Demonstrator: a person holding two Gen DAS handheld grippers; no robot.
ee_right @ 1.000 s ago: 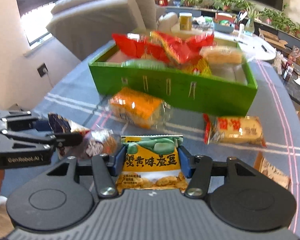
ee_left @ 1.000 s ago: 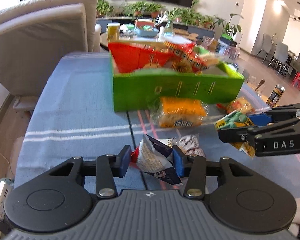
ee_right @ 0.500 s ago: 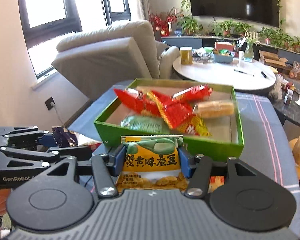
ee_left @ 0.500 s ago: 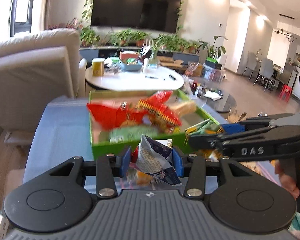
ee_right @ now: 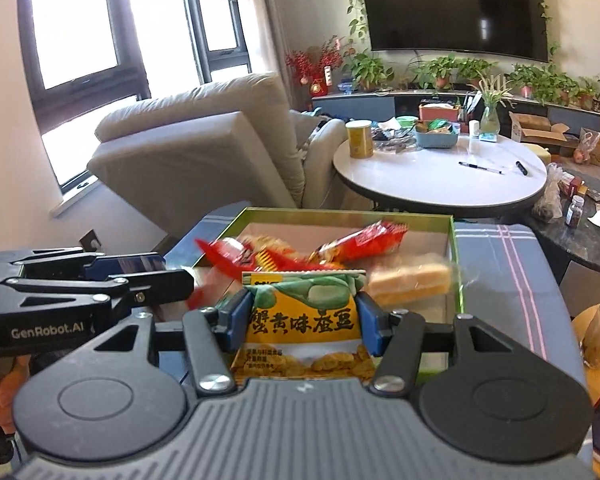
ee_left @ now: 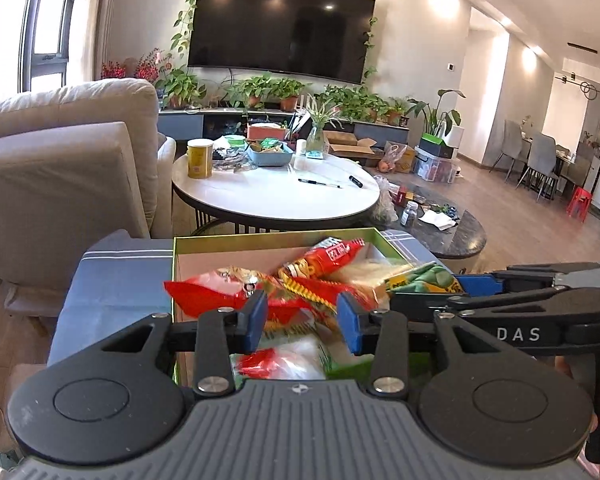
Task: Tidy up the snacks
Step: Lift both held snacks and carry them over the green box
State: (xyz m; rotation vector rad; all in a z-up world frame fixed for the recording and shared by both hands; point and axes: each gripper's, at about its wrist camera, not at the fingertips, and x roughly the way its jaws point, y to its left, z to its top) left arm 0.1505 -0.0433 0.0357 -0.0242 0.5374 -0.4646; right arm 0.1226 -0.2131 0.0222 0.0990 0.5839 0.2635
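Above green box (ee_left: 260, 236) rim: right fingers (ee_right: 240, 316) clamp yellow-green packet (ee_right: 300, 320); left fingers (ee_left: 256, 316) closing, empty; floor bare by far wall.

- The left wrist view looks forward and slightly down along its fingers, close above the green box (ee_left: 236, 240).
- The right wrist view faces likewise, just beside it.
- Both share the box, the white round table (ee_right: 440, 184) and the television (ee_left: 280, 26).
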